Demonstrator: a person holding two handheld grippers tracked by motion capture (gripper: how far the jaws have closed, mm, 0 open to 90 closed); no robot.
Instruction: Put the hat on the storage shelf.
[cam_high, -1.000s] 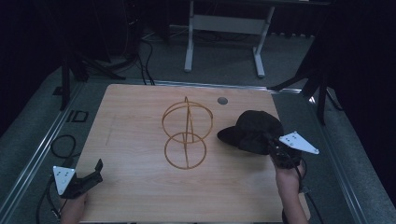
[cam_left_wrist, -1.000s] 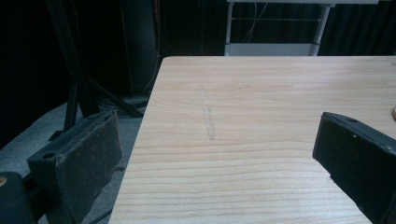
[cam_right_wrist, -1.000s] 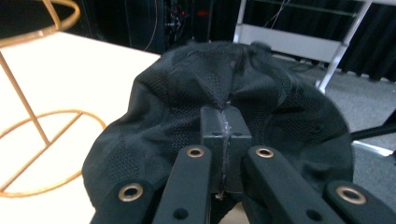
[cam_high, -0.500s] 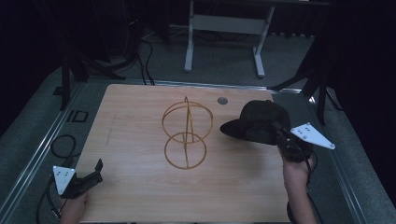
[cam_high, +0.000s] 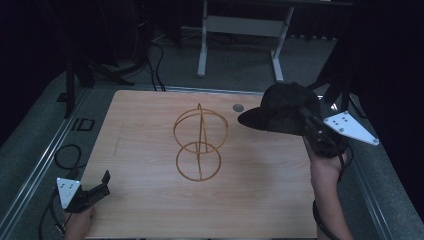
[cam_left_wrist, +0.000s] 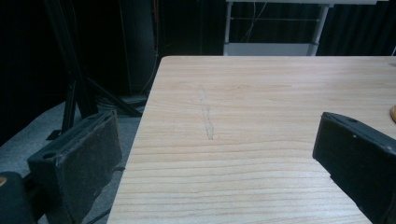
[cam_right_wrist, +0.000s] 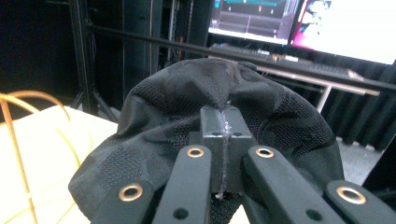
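A black cap (cam_high: 282, 109) hangs in the air over the table's right edge, with my right gripper (cam_high: 306, 119) shut on its fabric. In the right gripper view the cap (cam_right_wrist: 177, 121) bulges around the closed jaws of my right gripper (cam_right_wrist: 225, 125). A gold wire stand (cam_high: 199, 142) made of rings stands upright at the table's middle, left of the cap; its rings (cam_right_wrist: 14, 121) show at the left in the right gripper view. My left gripper (cam_high: 100, 186) rests open at the table's front left corner, and my left gripper (cam_left_wrist: 215, 158) has nothing between its jaws.
The wooden table (cam_high: 150, 150) has a small dark round disc (cam_high: 238, 107) near its far edge. A metal frame stand (cam_high: 240, 30) is on the floor behind the table. Cables (cam_high: 65, 155) lie on the floor at the left. Lit monitors (cam_right_wrist: 299, 23) glow beyond the cap.
My right gripper has lifted the black cap off the table and carried it up and to the right. The left gripper has stayed put.
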